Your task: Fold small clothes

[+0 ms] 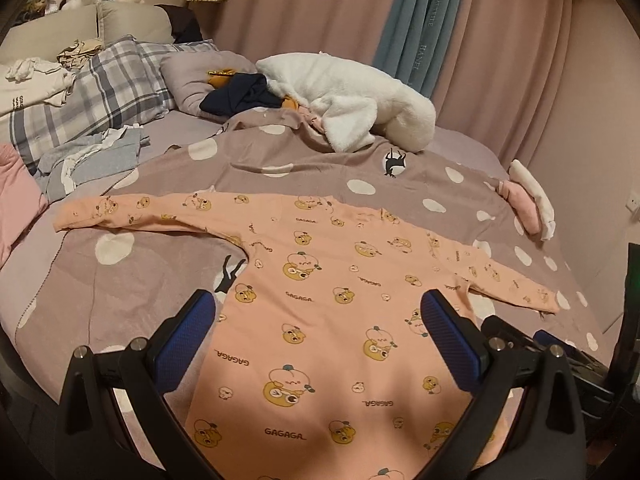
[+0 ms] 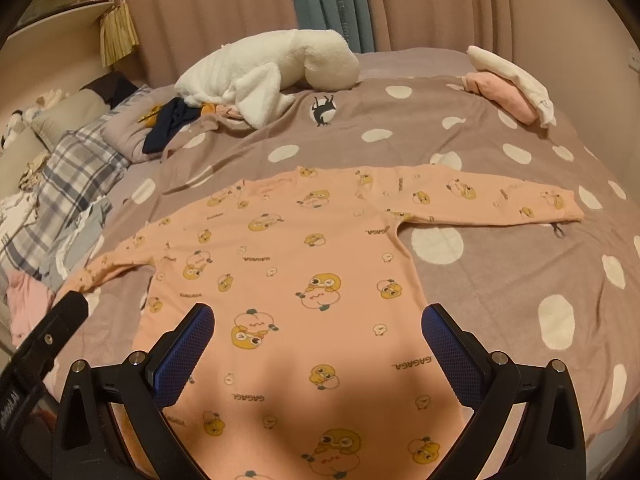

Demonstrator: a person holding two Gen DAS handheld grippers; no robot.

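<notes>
One pink shirt flat, two sleeves spread; two tools open.

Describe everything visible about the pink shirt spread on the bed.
The pink shirt is a small long-sleeved top in soft-looking knit, printed with yellow cartoon chicks, pale peach figures and the word GAGAGA. It lies flat and unfolded on the polka-dot blanket, both sleeves stretched out sideways, hem toward the cameras. A few light wrinkles show near the armpits. The left gripper and right gripper hover open over its lower half; neither holds it. Only the blanket visibly touches it.
</notes>
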